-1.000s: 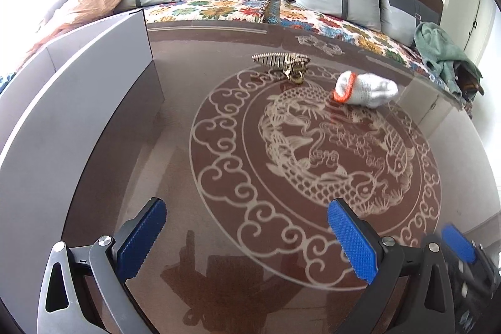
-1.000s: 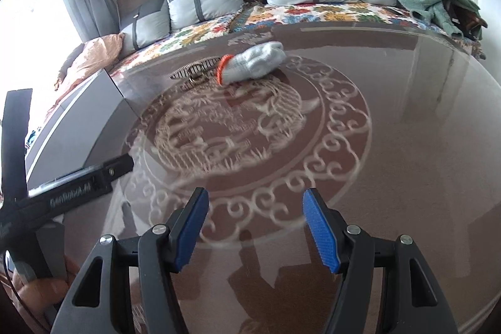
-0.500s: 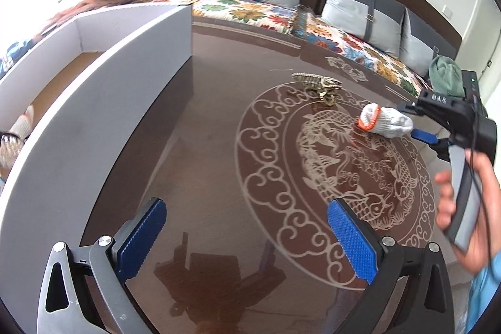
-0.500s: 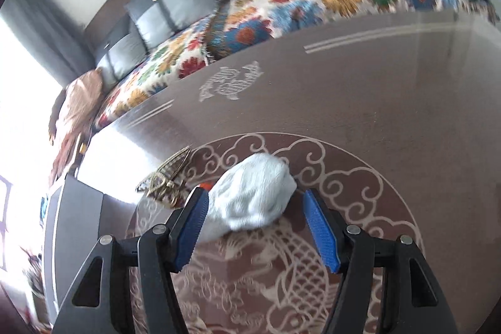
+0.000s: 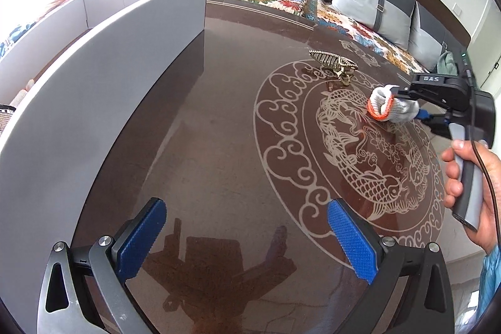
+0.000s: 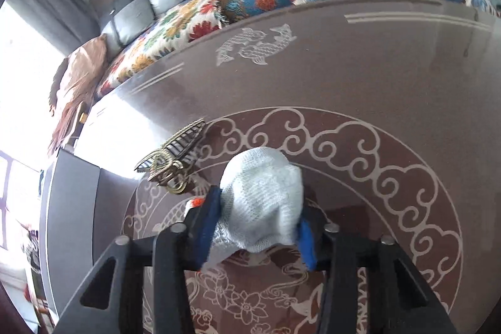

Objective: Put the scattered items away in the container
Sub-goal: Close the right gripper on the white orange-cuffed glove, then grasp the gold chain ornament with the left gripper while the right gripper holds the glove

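presently: right claw (image 6: 256, 229) clamped on glove (image 6: 261, 205), hair clip (image 6: 173, 155) beside it on tabletop (image 5: 219, 146), left claw (image 5: 244, 237) wide apart, empty, box (image 5: 103, 89) at left

Glove (image 5: 391, 108) lies on table (image 5: 219, 146), between right gripper (image 6: 256, 227) fingers. Hair clip (image 5: 335, 64) sits just behind-left of it. Container (image 5: 94, 77) stands at table's left.

Left gripper (image 5: 244, 237): black frame, silver screws, blue ribbed fingers (image 5: 350, 240). Bare-skinned right hand (image 5: 472, 193), blue sleeve.
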Available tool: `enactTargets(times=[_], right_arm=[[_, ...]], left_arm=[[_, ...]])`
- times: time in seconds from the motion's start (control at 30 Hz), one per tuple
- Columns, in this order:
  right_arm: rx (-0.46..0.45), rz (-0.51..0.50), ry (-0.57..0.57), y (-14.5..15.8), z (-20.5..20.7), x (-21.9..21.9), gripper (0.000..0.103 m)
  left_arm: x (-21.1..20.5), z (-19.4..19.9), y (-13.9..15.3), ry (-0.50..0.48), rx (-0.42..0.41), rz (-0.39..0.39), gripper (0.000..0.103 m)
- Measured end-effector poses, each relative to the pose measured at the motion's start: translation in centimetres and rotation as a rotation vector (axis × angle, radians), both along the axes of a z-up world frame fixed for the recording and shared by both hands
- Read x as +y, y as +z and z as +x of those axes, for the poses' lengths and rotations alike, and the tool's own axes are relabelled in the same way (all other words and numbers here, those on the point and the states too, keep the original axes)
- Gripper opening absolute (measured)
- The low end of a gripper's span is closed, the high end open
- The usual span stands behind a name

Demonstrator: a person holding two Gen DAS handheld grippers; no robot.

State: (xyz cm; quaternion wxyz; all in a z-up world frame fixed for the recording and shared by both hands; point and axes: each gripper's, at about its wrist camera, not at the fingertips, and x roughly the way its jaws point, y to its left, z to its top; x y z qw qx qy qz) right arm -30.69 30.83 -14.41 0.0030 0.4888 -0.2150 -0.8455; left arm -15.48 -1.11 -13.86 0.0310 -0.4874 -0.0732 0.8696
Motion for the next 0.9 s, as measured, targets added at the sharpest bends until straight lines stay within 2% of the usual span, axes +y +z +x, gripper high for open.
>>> enactTargets(times=[0.23,0.33,0.5,0.63,0.77,0.9], right_arm=[[0.130,0.177,0.164,3.4,6.3,-2.1,0.040],[0.154,0.155,0.180,3.8,9.9,-1.7,0.040],[0.135,0.036,0.127,1.8,16.6,0.7,0.040],[0.150,-0.006,0.071,0.5,20.6,1.4,0.040],[0.149,-0.009,0.050,-0.9,22.4,1.7,0.040],[0.157,-0.029,0.042,-1.8,23.0,2.2,0.040]], left_arm=[[0.3,-0.2,-0.1,-0.029,-0.013,-0.005,0.103],[0.7,-0.7,0.1,-0.056,-0.028,-0.003,0.103],[2.5,-3.3,1.3,-0.147,-0.055,0.000,0.103],[5.3,-8.3,3.8,-0.273,-0.023,-0.059,0.103],[8.7,-13.8,5.6,-0.384,0.032,-0.200,0.103],[11.8,-18.4,5.1,-0.499,0.014,-0.271,0.103]])
